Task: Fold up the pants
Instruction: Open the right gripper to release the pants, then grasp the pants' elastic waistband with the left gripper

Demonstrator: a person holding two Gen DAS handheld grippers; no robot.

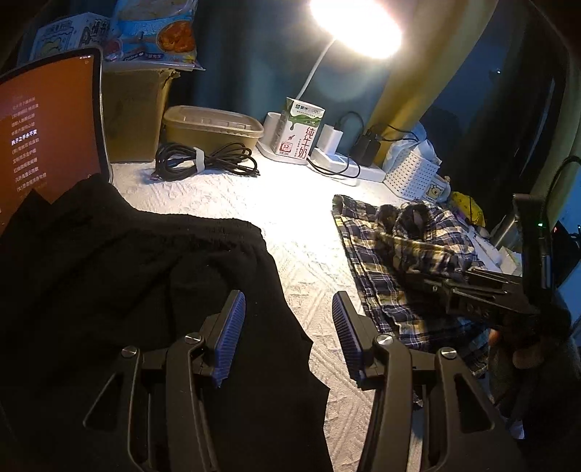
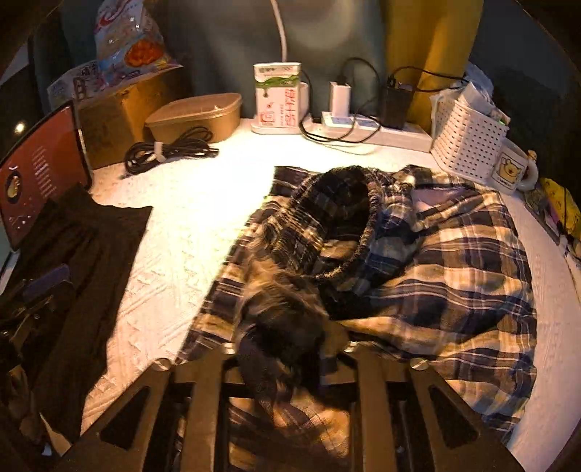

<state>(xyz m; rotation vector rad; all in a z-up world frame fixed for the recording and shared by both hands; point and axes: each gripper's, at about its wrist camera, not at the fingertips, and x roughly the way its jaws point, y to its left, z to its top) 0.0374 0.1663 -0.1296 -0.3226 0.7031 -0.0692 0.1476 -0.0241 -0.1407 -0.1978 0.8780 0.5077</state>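
The left gripper (image 1: 287,337) hangs spread and empty over the edge of the black garment (image 1: 127,283) at nine o'clock on the white desk (image 1: 290,218). The plaid pants (image 2: 417,261) lie crumpled at three o'clock. A blurred fold of them sits between the right gripper (image 2: 287,359) fingers; whether they pinch it I cannot tell.

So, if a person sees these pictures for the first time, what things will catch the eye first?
Probably the glaring lamp at the top, above the white tablecloth. Next, the crumpled plaid pants that fill the right half of the table, with a bunch of the cloth between the fingers of the right gripper. The black garment lies flat on the left, under the open left gripper.
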